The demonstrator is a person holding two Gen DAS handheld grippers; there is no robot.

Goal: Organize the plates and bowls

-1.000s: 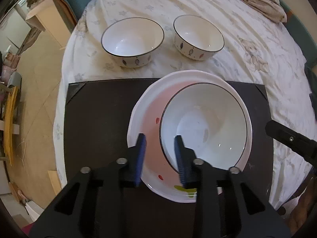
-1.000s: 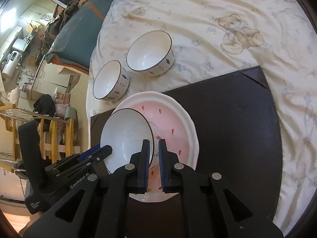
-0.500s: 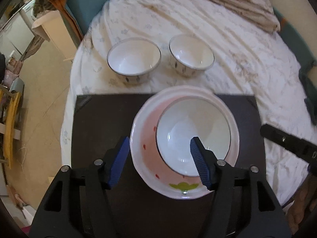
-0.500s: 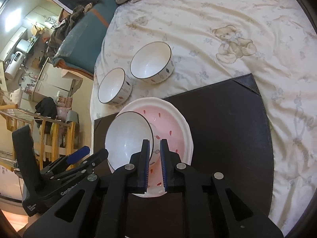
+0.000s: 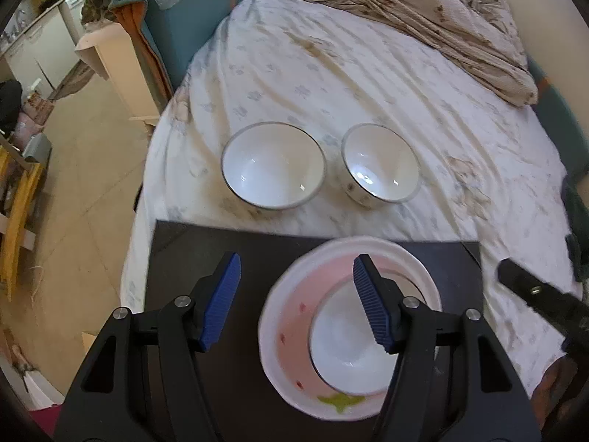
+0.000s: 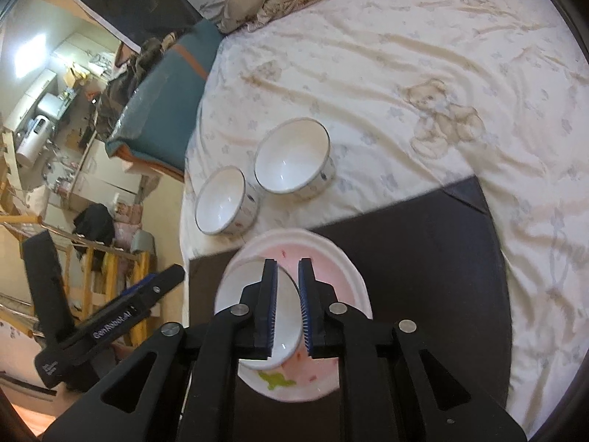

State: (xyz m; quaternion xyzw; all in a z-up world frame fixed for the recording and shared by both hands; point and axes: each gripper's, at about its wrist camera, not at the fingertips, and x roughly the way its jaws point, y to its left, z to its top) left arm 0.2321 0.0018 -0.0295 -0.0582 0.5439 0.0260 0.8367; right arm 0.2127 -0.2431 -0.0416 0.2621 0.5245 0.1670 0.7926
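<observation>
A white bowl (image 5: 346,346) with a dark rim lies in the pink plate (image 5: 291,331) on the black mat (image 5: 206,254). My left gripper (image 5: 296,276) hovers open above the plate's left side, touching nothing. My right gripper (image 6: 287,272) has its jaws opening. The bowl's (image 6: 239,291) right rim stands in the narrow gap, and the pads no longer press on it. The plate (image 6: 331,276) shows past the right finger. Two more white bowls (image 5: 274,165) (image 5: 381,165) sit side by side on the bedsheet beyond the mat.
The mat (image 6: 423,258) lies on a bed with a cream bear-print sheet (image 6: 441,118). A rumpled blanket (image 5: 441,18) is at the far end. The bed's left edge drops to the floor, where a cabinet (image 5: 117,70) and a wooden rack (image 6: 92,276) stand.
My left gripper let go of the bowl's rim, opened wide and drew up and back. The right jaws, shut on the rim before, have parted. The bowl now rests in the plate.
</observation>
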